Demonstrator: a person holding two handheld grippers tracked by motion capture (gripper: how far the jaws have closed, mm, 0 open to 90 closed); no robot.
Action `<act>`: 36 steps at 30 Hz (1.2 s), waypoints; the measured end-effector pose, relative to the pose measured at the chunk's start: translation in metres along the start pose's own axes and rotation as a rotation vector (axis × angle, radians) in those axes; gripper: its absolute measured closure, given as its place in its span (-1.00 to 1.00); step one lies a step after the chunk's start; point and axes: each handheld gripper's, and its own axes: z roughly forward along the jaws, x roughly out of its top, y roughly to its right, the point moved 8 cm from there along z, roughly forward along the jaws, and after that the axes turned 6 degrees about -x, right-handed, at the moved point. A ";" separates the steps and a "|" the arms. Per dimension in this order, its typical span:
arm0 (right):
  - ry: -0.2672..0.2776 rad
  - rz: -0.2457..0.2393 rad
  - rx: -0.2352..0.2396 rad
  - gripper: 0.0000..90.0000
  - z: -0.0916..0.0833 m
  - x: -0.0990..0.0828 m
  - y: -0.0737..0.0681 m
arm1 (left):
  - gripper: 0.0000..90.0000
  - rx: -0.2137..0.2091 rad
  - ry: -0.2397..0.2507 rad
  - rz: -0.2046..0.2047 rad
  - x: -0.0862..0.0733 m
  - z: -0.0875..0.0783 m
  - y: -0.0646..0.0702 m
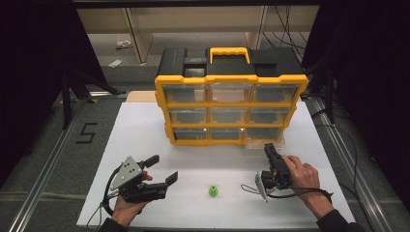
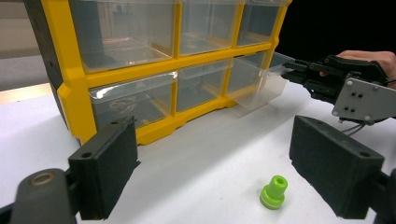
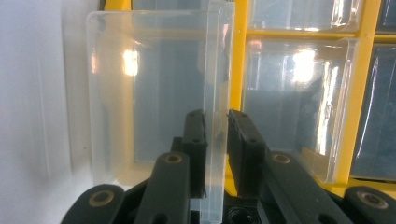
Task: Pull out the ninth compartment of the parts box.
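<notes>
Right gripper (image 1: 271,151): jaws nearly together, clamped on the front wall of the clear drawer (image 2: 261,79); points toward 12 o'clock
Clear drawer: bottom-right slot of the yellow organizer (image 1: 231,104); pulled partly out over the white table (image 1: 145,140)
Left gripper (image 1: 162,169): jaws wide apart, holding nothing; at 9 o'clock from the green plug (image 1: 213,191)
Green plug: upright on the table; between the two grippers, at 6 o'clock from the organizer

Dim room; glare on clear drawer (image 3: 159,93); soft focus
</notes>
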 end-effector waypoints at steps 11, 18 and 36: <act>0.006 0.003 0.004 0.75 -0.010 -0.001 0.000 | -0.66 -0.002 0.001 0.001 0.000 0.000 0.001; 0.012 -0.007 0.006 0.75 -0.013 0.001 0.000 | -0.66 -0.001 0.001 0.000 0.000 0.000 0.001; 0.019 -0.001 0.022 0.74 -0.024 0.002 -0.001 | -0.66 -0.002 0.003 0.000 0.001 0.000 0.001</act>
